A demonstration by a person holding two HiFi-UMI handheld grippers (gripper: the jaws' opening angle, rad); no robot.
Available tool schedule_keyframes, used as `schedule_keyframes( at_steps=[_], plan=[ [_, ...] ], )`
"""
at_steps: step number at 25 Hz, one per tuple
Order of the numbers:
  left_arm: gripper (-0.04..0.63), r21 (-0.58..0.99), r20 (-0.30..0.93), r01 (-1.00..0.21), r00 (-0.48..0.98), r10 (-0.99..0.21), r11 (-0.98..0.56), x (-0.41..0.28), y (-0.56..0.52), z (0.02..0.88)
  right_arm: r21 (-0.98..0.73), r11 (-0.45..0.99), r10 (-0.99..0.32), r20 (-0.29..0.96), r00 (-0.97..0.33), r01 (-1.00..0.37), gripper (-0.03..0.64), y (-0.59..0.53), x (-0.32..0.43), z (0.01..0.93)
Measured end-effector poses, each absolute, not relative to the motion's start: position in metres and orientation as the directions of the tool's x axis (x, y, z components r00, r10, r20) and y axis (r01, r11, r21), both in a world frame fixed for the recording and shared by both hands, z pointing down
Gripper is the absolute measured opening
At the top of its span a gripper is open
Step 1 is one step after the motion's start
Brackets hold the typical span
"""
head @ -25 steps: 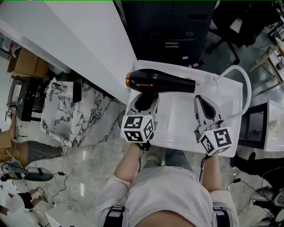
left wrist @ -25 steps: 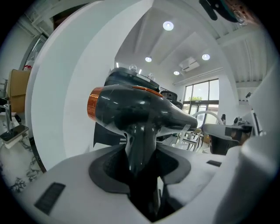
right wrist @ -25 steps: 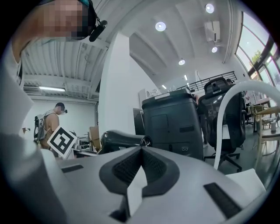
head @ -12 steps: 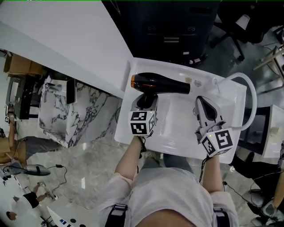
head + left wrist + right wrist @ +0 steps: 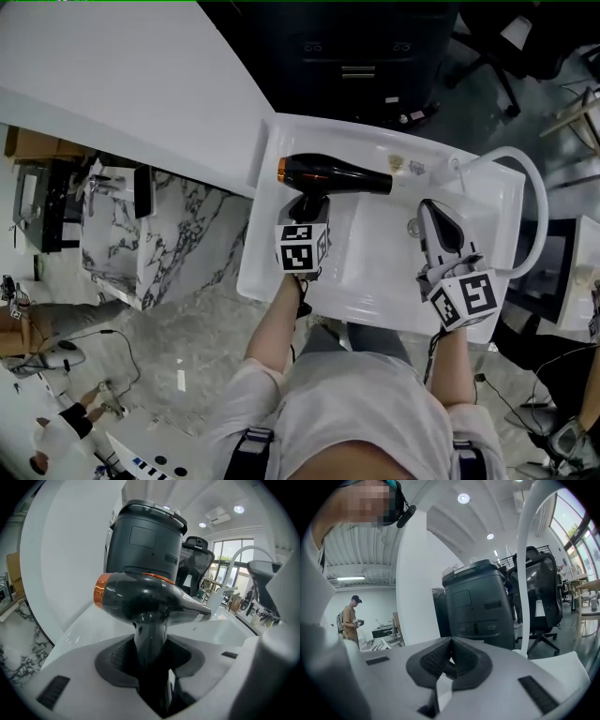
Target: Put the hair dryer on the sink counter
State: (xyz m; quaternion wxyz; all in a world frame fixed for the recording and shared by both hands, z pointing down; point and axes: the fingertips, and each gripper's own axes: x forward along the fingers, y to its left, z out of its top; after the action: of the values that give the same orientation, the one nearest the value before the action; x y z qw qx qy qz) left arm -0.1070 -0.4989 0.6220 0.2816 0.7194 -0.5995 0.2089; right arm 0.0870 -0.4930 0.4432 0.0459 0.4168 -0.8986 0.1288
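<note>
A black hair dryer [image 5: 333, 175] with an orange rear ring hangs over the far left part of the white sink [image 5: 258, 272]. Its nozzle points right. My left gripper [image 5: 307, 208] is shut on the dryer's handle from below. In the left gripper view the handle [image 5: 151, 639] runs down between the dark pads, with the dryer's body [image 5: 140, 602] above them. My right gripper [image 5: 433, 208] is over the right side of the basin, shut and empty. Its pads [image 5: 450, 660] meet with nothing between them.
A white curved faucet [image 5: 534, 197] arches over the sink's right end. A white wall panel [image 5: 122, 84] runs along the left. Below it stands a marble-patterned cabinet [image 5: 159, 234]. A black cabinet [image 5: 356, 56] and an office chair [image 5: 487, 47] are behind the sink. A person [image 5: 350, 616] stands far off.
The head view has shifted, so the sink sits more to the centre. The left gripper still holds the dryer and stands a little more upright. The right gripper stays shut.
</note>
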Motion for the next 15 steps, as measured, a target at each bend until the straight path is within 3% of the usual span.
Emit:
schedule_keyframes(
  at_steps=[15],
  plan=[
    [0.173, 0.106, 0.758, -0.991, 0.133, -0.638, -0.08, -0.116, -0.496, 0.669, -0.195, 0.62, -0.732, 0.206, -0.649, -0.76, 0.009, -0.491, 0.1, 0.455]
  ],
)
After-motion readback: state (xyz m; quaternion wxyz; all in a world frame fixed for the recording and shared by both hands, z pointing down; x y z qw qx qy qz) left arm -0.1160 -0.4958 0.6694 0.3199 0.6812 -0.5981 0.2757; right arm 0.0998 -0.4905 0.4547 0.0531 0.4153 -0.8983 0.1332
